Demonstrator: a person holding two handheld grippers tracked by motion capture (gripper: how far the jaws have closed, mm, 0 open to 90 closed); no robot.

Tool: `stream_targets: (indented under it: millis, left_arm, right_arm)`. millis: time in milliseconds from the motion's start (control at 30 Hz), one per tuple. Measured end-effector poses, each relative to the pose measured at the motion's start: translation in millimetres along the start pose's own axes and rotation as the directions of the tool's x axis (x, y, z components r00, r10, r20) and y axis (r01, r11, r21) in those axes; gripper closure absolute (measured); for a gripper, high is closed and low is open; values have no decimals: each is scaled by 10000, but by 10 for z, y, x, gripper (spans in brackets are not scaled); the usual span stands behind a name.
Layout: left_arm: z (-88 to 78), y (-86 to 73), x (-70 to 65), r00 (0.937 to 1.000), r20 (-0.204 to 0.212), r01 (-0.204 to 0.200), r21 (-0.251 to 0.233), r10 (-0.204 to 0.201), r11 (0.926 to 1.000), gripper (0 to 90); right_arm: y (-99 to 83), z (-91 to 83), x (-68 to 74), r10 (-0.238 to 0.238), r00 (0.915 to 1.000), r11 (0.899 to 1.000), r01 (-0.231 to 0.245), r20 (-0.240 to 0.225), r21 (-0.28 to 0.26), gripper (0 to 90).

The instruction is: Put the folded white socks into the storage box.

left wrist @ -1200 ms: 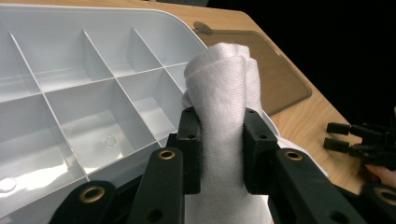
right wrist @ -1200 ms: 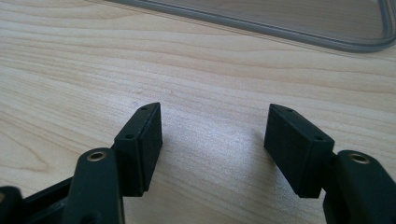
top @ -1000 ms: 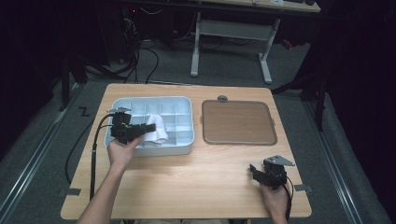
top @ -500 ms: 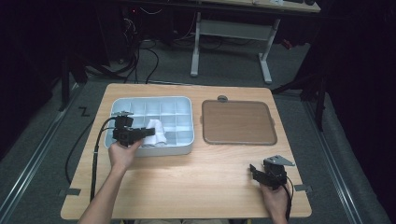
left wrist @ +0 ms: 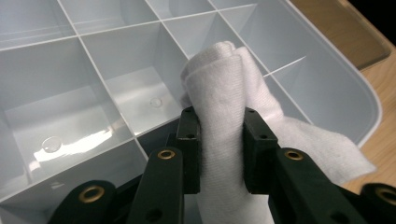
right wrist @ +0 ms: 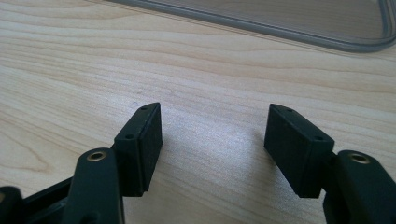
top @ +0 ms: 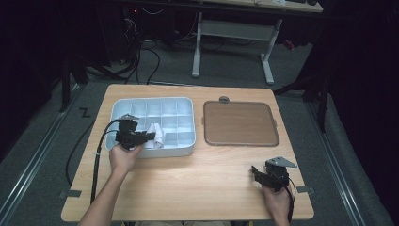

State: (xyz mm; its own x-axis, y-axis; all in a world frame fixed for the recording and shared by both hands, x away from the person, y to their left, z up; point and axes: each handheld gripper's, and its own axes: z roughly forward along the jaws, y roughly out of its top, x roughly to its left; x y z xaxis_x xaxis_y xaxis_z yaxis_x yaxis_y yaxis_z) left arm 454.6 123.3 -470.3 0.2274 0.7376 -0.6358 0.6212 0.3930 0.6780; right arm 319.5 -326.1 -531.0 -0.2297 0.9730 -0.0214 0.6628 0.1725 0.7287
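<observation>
White cloth (left wrist: pixel 224 121), lower end behind tongs (left wrist: pixel 219 144)

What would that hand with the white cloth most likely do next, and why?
Probably push the white cloth down into a compartment and wipe it. The left gripper is shut on the cloth over the divided grey tray, whose cells show droplets. The right gripper rests open over the table.

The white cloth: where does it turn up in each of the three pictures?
High view: cloth left of centre, over the tray's near cells, at the left gripper.
Left gripper view: centre, cloth pinched between the jaws.
Right gripper view: not in it.
Shared landmark: the lid.
</observation>
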Motion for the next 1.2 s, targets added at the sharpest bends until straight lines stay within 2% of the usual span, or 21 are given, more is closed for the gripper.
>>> stream_targets:
  millis: [833, 1200]
  left_arm:
    - [46, -74, 49, 9955, -624, -697, 372, 719, 9969, 739]
    - [54, -93, 70, 9948, -676, -735, 457, 765, 9962, 743]
  right_arm:
    - [0, 1, 1, 0, 10000, 10000, 0, 10, -11, 374]
    - [0, 1, 0, -19, 10000, 10000, 19, 9, -14, 374]
